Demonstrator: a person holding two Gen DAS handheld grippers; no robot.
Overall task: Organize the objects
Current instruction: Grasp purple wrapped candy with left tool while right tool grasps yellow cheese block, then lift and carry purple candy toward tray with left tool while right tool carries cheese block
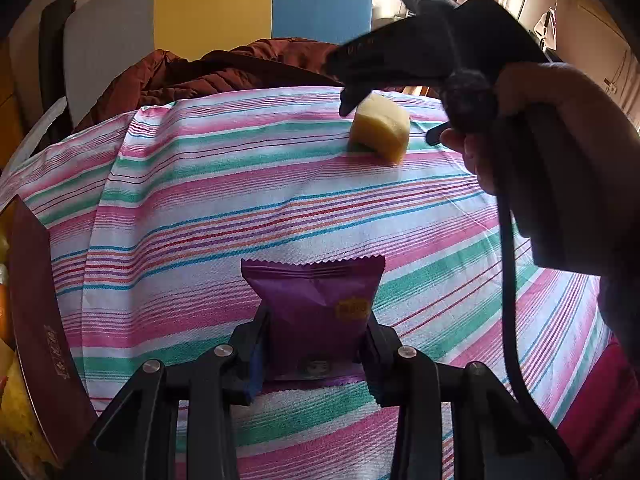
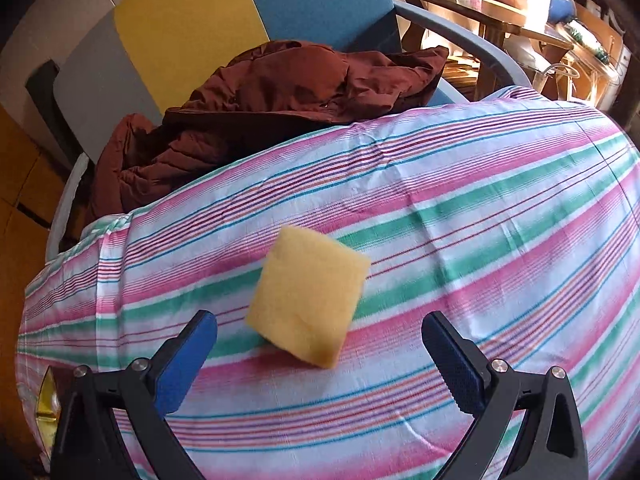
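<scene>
meanwhile left claw (image 1: 316, 344) grips purple packet (image 1: 316, 300); right claw (image 2: 320, 348) gapes over sponge (image 2: 308, 300).

brown jacket (image 2: 280, 92), striped cloth (image 2: 480, 220), blue chair (image 2: 320, 0)

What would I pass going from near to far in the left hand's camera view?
The left fingers gripping a purple snack packet → bare striped cloth → yellow sponge → brown jacket → yellow and blue panels.

Woven striped cloth (image 2: 480, 220) (matt), porous sponge (image 2: 308, 300), glossy purple packet (image 1: 316, 300).
</scene>
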